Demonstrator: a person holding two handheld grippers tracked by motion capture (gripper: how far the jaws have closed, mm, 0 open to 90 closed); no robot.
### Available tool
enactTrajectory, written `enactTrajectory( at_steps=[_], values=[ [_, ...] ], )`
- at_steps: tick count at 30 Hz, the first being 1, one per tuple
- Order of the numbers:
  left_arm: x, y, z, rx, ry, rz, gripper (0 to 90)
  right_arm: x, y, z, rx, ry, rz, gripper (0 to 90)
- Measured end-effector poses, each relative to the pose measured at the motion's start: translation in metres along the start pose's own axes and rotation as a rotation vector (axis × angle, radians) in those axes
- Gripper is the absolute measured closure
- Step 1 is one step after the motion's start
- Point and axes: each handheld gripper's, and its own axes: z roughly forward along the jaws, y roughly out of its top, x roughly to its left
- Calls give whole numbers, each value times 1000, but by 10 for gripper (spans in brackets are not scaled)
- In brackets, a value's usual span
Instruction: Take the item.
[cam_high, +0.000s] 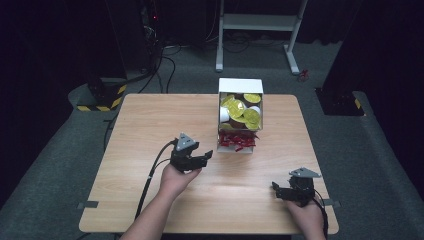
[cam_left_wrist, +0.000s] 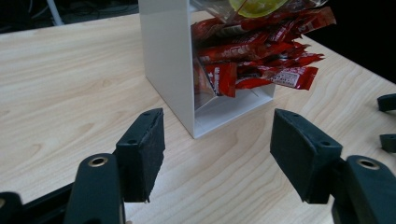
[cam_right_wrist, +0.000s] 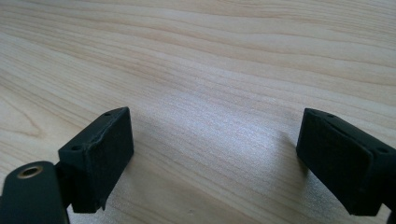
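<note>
A white dispenser box (cam_high: 240, 115) stands at the far middle of the wooden table (cam_high: 140, 125). Its top holds several yellow-lidded cups (cam_high: 243, 111), and red sachets (cam_high: 237, 140) spill from its lower opening. My left gripper (cam_high: 205, 157) hovers open just left of and in front of that opening, pointing toward it. In the left gripper view the red sachets (cam_left_wrist: 261, 60) lie in the box (cam_left_wrist: 168, 60) ahead of my open left gripper (cam_left_wrist: 217, 144), nothing between the pads. My right gripper (cam_high: 275, 190) rests open near the front right edge; in its own view the right gripper (cam_right_wrist: 215, 154) is over bare wood.
The other gripper's jaw tips (cam_left_wrist: 387, 121) show at the right edge of the left gripper view. Behind the table stands a white metal frame (cam_high: 260, 22) on grey carpet. Cables (cam_high: 165, 65) and black-yellow striped bases (cam_high: 102, 97) lie at the far left.
</note>
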Motion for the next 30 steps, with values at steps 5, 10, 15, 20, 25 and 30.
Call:
enactTrajectory(
  at_steps=[5, 10, 15, 20, 25, 30],
  values=[
    [-4, 4, 4, -18, -3, -1, 357, 0, -1, 0, -7, -2, 1, 110],
    [-13, 8, 10, -24, -1, 31, 356, 0, -1, 0, -8, -3, 2, 110],
    [-17, 11, 15, -34, -15, 22, 369, 1, -1, 0, -8, -4, 4, 110],
    [-21, 13, 26, -29, -9, 35, 384, 1, -1, 0, -9, -6, 2, 111],
    [-28, 19, 33, -46, -2, 41, 378, 1, -1, 0, -9, -6, 7, 112],
    [-32, 26, 45, -53, 35, 55, 391, 1, -1, 0, -10, -5, 6, 112]
  ],
)
